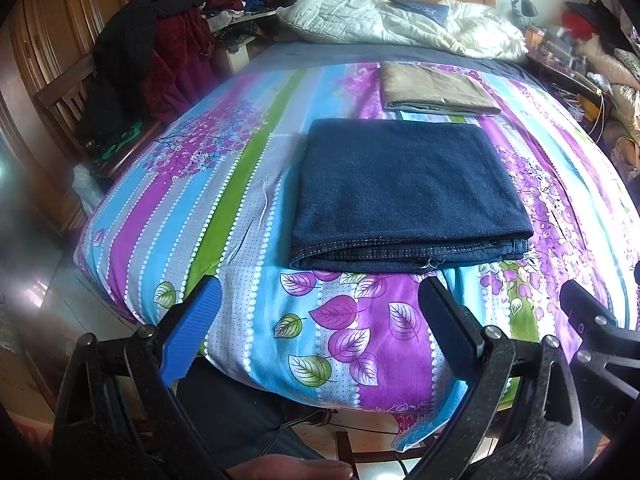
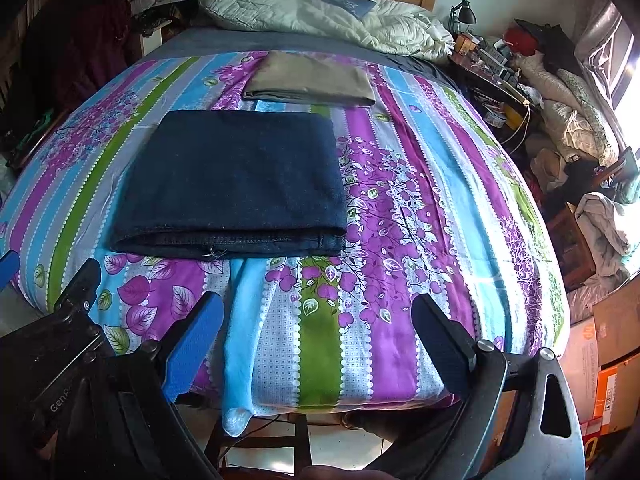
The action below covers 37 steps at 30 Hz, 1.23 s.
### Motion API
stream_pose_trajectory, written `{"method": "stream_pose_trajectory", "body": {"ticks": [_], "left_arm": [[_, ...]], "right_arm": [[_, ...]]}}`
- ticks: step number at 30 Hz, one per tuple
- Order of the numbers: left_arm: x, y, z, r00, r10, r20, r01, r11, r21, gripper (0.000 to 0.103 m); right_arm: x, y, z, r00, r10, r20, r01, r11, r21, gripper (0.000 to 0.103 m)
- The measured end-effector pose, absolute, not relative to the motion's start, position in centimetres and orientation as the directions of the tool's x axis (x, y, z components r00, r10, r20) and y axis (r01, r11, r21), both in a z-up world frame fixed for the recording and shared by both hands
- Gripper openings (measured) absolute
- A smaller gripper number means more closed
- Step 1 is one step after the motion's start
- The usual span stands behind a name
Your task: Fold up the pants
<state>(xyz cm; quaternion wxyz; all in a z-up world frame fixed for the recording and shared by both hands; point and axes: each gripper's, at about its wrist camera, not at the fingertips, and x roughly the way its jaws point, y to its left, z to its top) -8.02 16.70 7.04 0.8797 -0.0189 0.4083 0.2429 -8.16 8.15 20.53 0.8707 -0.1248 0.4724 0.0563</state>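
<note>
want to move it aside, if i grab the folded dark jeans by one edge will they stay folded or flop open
Probably flop open: the folded jeans are soft denim in loose stacked layers, visible along the near edge. They look thick, so likely heavy for their size. Pushed across the bedspread, they would likely drag and bunch the cloth rather than slide.

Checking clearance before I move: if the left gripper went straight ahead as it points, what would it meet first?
Probably the near layered edge of the folded dark denim pants, lying on the floral bedspread. The left gripper is open and empty; depth is uncertain.
</note>
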Motion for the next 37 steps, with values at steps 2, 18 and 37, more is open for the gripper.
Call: {"method": "stream_pose_trajectory", "body": {"ticks": [2,18,37], "left_arm": [[-8.0,16.7,7.0,0.549,0.413,-0.727,-0.442,0.881,0.167,0.099],[-8.0,16.8,6.8,0.547,0.416,-0.727,-0.442,0.88,0.171,0.099],[-8.3,16.7,7.2,0.582,0.443,-0.682,-0.448,0.874,0.185,0.099]], "right_arm": [[-8.1,8.2,20.5,0.544,-0.019,-0.839,-0.219,0.962,-0.164,0.097],[-7.9,8.1,20.5,0.542,-0.016,-0.84,-0.221,0.962,-0.162,0.097],[-9.9,9.4,22.6,0.707,0.016,-0.707,-0.237,0.947,-0.216,0.097]]}}
